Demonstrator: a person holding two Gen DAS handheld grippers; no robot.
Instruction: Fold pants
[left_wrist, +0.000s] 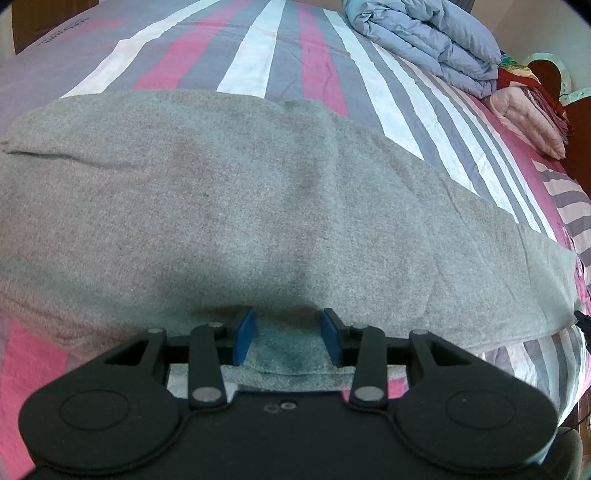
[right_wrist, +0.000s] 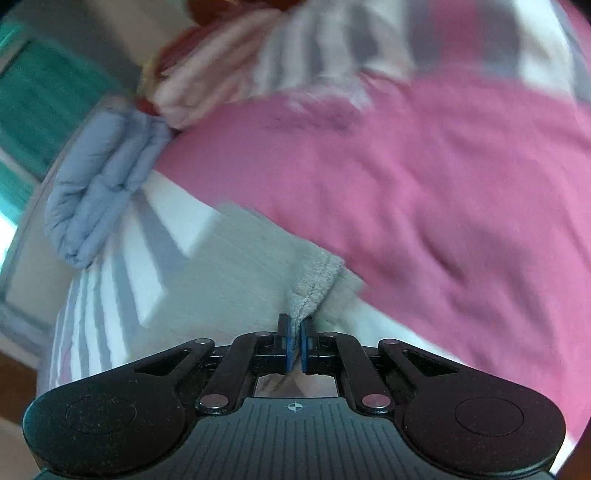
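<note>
The grey pants (left_wrist: 236, 206) lie spread across the striped bed, filling most of the left wrist view. My left gripper (left_wrist: 288, 334) sits at their near edge. Its blue pads (left_wrist: 243, 332) stand a little apart, with a bunch of the grey fabric pinched between them. In the right wrist view, which is blurred, my right gripper (right_wrist: 295, 345) is shut on a hemmed corner of the pants (right_wrist: 314, 284), and that corner stands up out of the jaws. The rest of that leg (right_wrist: 236, 266) trails away to the left.
The bed sheet (left_wrist: 255, 62) has pink, grey and white stripes. A folded pale blue quilt (left_wrist: 428, 40) lies at the far right, with pink bedding (left_wrist: 524, 118) and a dark wooden headboard (left_wrist: 580, 122) beside it. The bed's edge runs along the right side.
</note>
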